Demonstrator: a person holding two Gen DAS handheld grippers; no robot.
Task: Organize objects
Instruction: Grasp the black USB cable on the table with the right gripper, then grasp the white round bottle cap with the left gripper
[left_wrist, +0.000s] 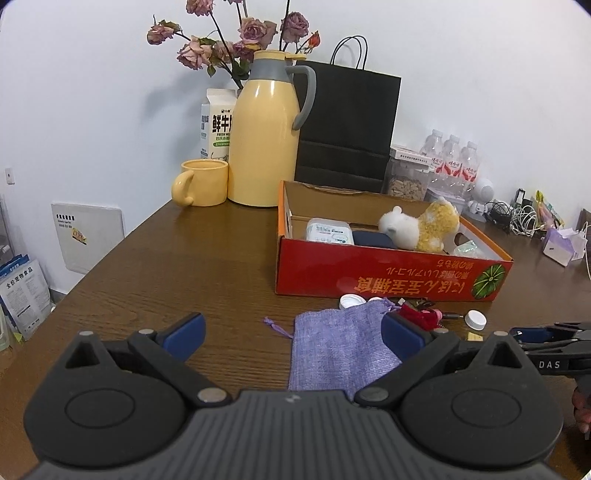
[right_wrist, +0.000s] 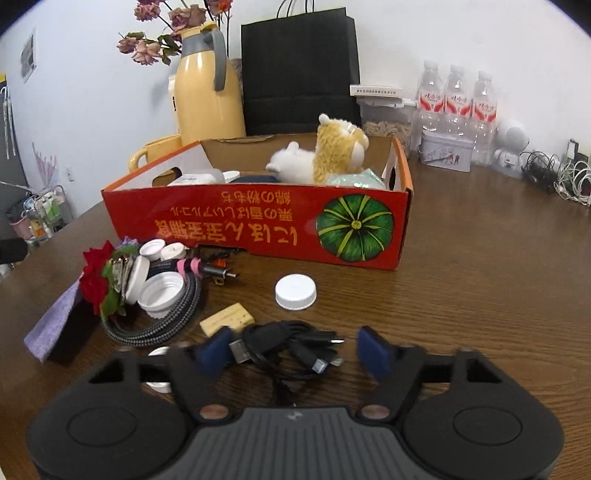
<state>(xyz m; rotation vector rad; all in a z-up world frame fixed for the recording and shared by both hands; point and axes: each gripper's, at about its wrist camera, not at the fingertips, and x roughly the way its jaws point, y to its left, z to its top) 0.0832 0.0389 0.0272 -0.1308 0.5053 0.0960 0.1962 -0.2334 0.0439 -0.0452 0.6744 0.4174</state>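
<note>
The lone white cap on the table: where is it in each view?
Left wrist view: white cap far right, in front of the red box's right corner.
Right wrist view: white cap centre, in front of the red box.
Shared landmark: the pumpkin picture on the box.

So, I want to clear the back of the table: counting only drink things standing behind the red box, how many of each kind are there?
Water bottles: 3
Yellow jug: 1
Yellow mug: 1
Milk carton: 1
Total: 6
</note>
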